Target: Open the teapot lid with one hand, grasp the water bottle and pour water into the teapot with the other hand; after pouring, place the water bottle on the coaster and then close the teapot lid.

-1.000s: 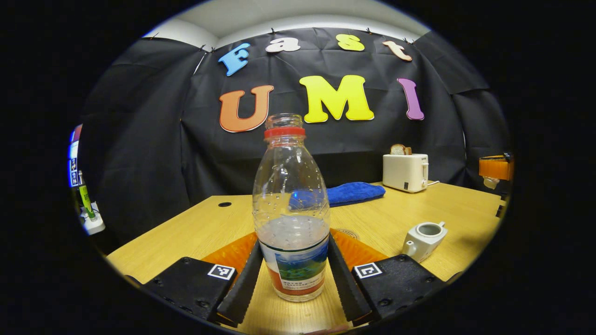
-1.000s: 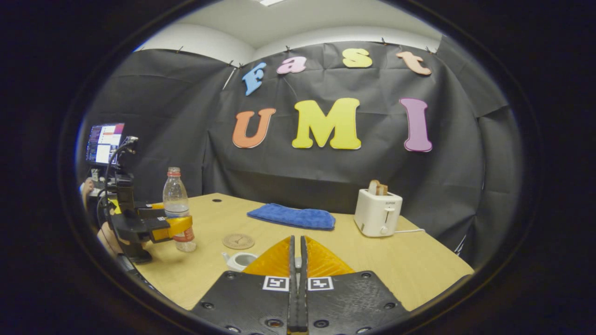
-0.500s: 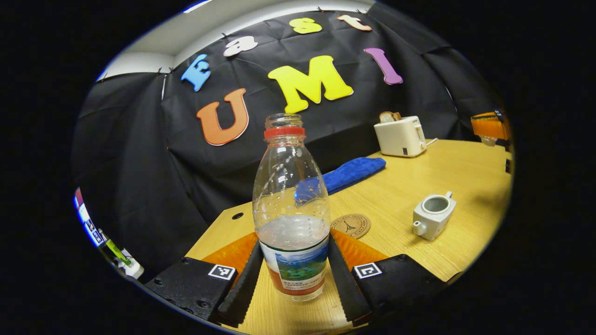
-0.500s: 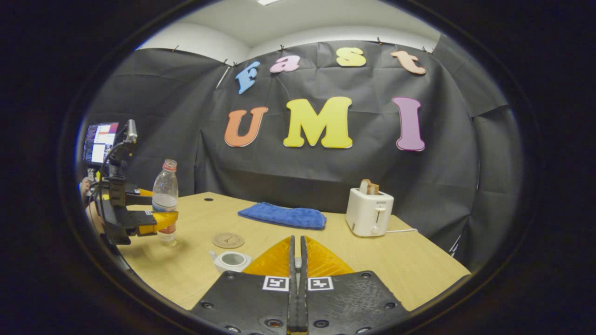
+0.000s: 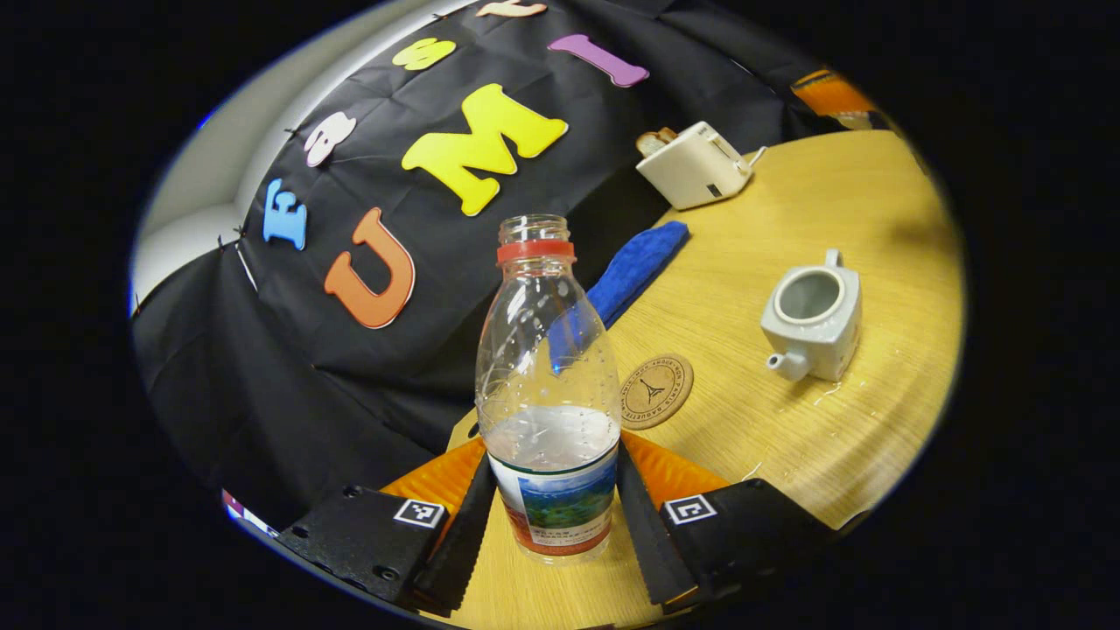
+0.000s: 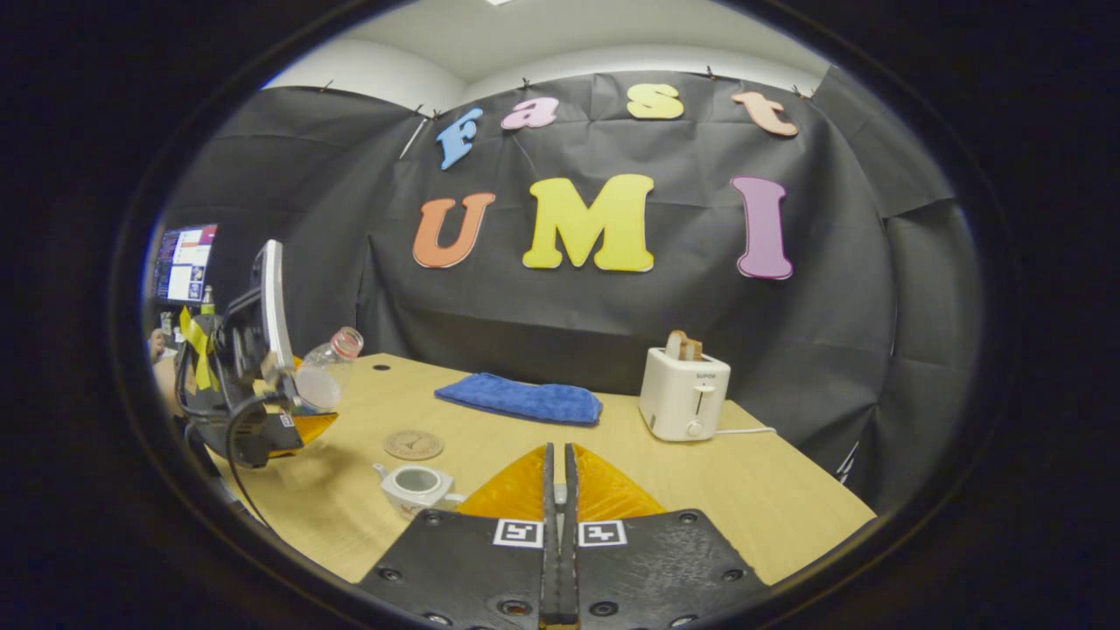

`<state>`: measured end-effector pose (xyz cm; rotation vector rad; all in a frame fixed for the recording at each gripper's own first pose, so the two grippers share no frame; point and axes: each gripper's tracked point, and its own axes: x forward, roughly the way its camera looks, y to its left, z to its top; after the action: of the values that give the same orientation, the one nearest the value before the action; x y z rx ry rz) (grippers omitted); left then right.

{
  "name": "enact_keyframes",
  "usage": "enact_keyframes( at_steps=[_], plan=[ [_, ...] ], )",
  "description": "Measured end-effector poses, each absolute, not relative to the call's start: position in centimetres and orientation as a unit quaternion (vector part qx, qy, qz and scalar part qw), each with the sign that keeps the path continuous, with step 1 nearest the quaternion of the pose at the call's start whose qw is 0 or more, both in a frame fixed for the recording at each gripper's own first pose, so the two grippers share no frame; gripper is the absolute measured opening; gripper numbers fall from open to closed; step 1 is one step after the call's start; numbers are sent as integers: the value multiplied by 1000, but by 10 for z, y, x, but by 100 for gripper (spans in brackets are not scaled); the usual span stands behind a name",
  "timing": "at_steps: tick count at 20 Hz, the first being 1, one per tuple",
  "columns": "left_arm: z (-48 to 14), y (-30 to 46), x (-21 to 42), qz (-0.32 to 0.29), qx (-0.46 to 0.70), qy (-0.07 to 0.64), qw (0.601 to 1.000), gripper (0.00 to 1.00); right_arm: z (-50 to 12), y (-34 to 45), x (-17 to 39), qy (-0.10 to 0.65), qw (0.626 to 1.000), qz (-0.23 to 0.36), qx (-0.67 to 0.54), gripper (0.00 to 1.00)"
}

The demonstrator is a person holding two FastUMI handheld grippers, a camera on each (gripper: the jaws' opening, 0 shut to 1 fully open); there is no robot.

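Wooden bench (image 5: 787, 437) below; my left tongs (image 5: 553, 525) clamp the light, crushable clear plastic water bottle (image 5: 547, 385) low at its label, right tongs (image 6: 557, 525) pressed together.

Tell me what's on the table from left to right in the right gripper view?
Water bottle tipped in the left tongs → coaster → teapot → blue towel → toaster.
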<state>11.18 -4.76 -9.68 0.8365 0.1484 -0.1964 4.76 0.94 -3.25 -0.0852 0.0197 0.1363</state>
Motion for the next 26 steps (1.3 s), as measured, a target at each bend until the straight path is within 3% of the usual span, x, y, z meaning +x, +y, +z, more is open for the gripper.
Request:
enact_keyframes(
  at_steps=[5, 6, 7, 9, 10, 15, 16, 17, 24, 25, 26],
  plan=[
    [-102, -62, 107, -100, 485, 68, 866, 76, -37, 1, 53, 19, 997, 59, -40, 0],
    [-104, -64, 106, -102, 501, 70, 857, 80, -37, -1, 53, 19, 997, 56, -41, 0],
    [-103, -65, 105, -105, 518, 68, 847, 75, -37, -3, 54, 19, 997, 55, -42, 0],
    [-101, -65, 106, -102, 546, 66, 829, 79, -36, -3, 54, 18, 997, 54, -43, 0],
    [-100, -64, 104, -101, 558, 68, 821, 75, -35, -4, 53, 18, 997, 54, -43, 0],
    [-95, -69, 96, -100, 626, 59, 771, 75, -37, -10, 56, 21, 998, 48, -47, 0],
    [-94, -68, 95, -101, 638, 60, 761, 79, -37, -10, 56, 22, 998, 49, -45, 0],
    [-94, -66, 96, -100, 647, 65, 753, 75, -37, -10, 56, 23, 998, 51, -43, 0],
    [-95, -68, 91, -91, 717, 84, 686, 75, -34, -13, 56, 22, 998, 56, -35, 0],
    [-92, -71, 91, -90, 730, 77, 673, 79, -34, -13, 57, 23, 998, 56, -34, 0],
    [-86, -74, 92, -89, 741, 71, 662, 75, -34, -15, 57, 24, 998, 55, -32, 0]
  ],
)
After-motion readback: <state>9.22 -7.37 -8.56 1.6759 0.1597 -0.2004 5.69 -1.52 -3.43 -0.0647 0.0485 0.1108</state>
